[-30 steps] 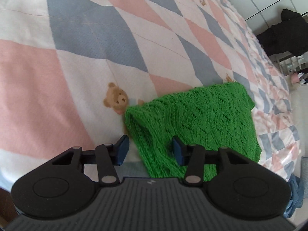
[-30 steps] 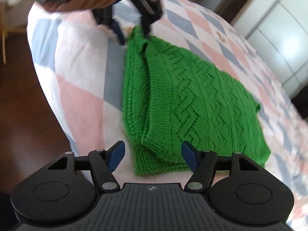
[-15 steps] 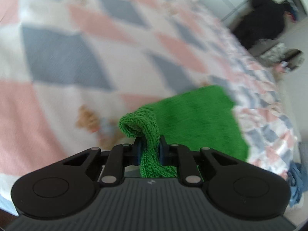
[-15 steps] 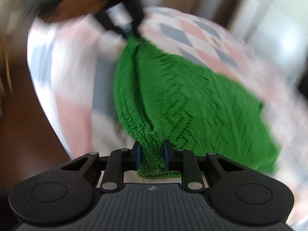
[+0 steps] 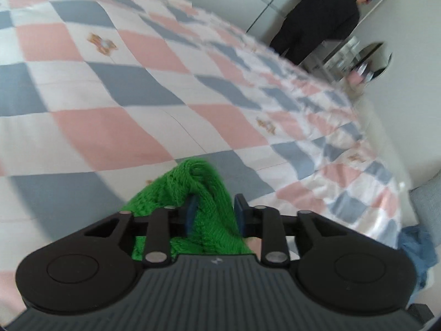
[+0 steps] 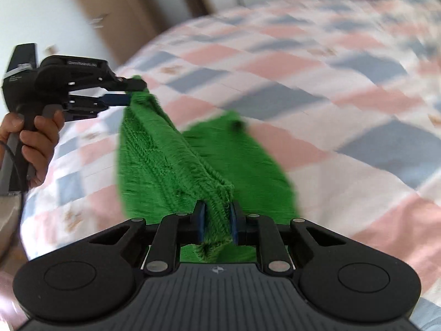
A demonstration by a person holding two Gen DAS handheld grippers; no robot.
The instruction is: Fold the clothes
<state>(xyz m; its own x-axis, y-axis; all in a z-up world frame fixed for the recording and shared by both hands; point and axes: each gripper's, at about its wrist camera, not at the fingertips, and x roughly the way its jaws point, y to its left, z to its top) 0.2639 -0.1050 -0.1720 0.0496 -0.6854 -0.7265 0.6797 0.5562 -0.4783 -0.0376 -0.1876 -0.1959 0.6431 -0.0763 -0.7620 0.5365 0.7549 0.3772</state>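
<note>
The bright green knitted garment (image 6: 176,162), worked in an openwork zigzag and rib pattern, hangs lifted above a quilted bedspread of pink, grey-blue and white diamonds (image 6: 344,88). In the right wrist view it fills the lower centre of the frame: one folded edge runs taut as a ridge from the lower middle up to the upper left, while the rest drapes down on both sides, the far lobe blurred against the bedspread.

The right gripper (image 6: 216,222) is clamped on the near end of that ridge, a thick bunch of knit pinched between its blue pads. The left gripper (image 6: 129,93), at the upper left of that view and held by a bare hand (image 6: 33,138), grips the far end of the same edge.

In the left wrist view, the left gripper (image 5: 215,212) sits at the lower centre with a rounded hump of the green knit (image 5: 193,193) squeezed between its fingers and spilling forward. A person in black clothing (image 5: 319,19) stands at the upper right, beyond the bed.
</note>
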